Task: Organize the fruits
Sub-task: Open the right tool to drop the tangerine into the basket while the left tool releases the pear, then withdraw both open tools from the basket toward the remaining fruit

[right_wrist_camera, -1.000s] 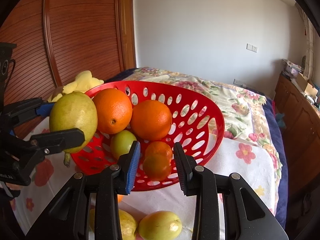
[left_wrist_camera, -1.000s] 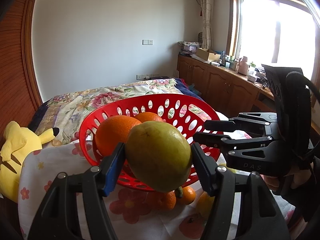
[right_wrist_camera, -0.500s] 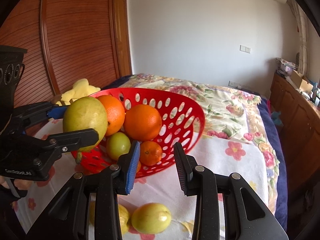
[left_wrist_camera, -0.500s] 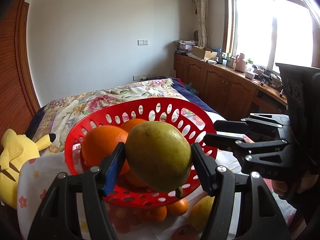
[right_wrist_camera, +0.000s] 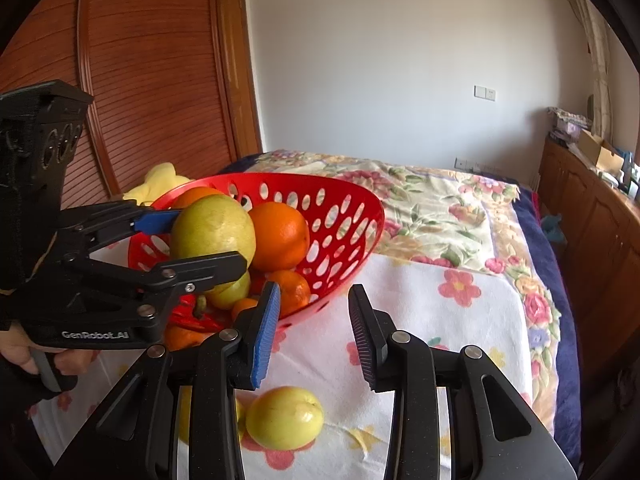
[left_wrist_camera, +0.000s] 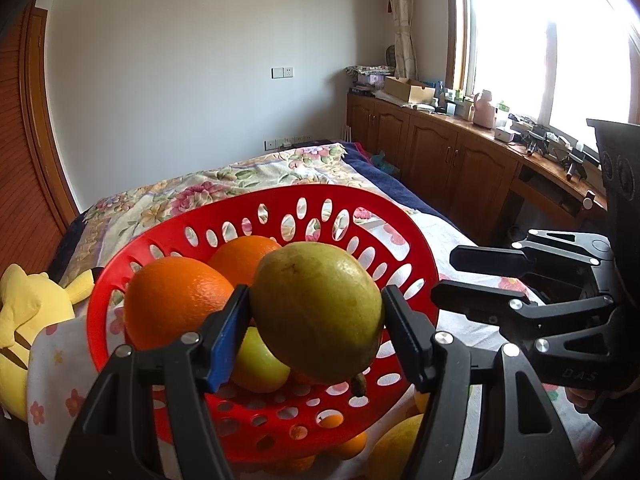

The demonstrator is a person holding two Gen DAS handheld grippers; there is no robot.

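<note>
A red perforated basket sits on a white flowered cloth on the bed. It holds two big oranges, a small green-yellow fruit and small mandarins. My left gripper is shut on a large yellow-green pear, held over the basket's near side. My right gripper hangs just right of the basket, jaws a little apart and empty. A loose yellow fruit lies on the cloth below it.
More mandarins and another yellow fruit lie by the basket's near edge. A yellow plush toy sits at the left. Wooden cabinets line the right wall, a wooden wardrobe the left. A hand holds the left gripper.
My left gripper has carried the pear forward over the basket, still gripped. My right gripper has drawn back from the basket, which now looks smaller and further left in its view.
</note>
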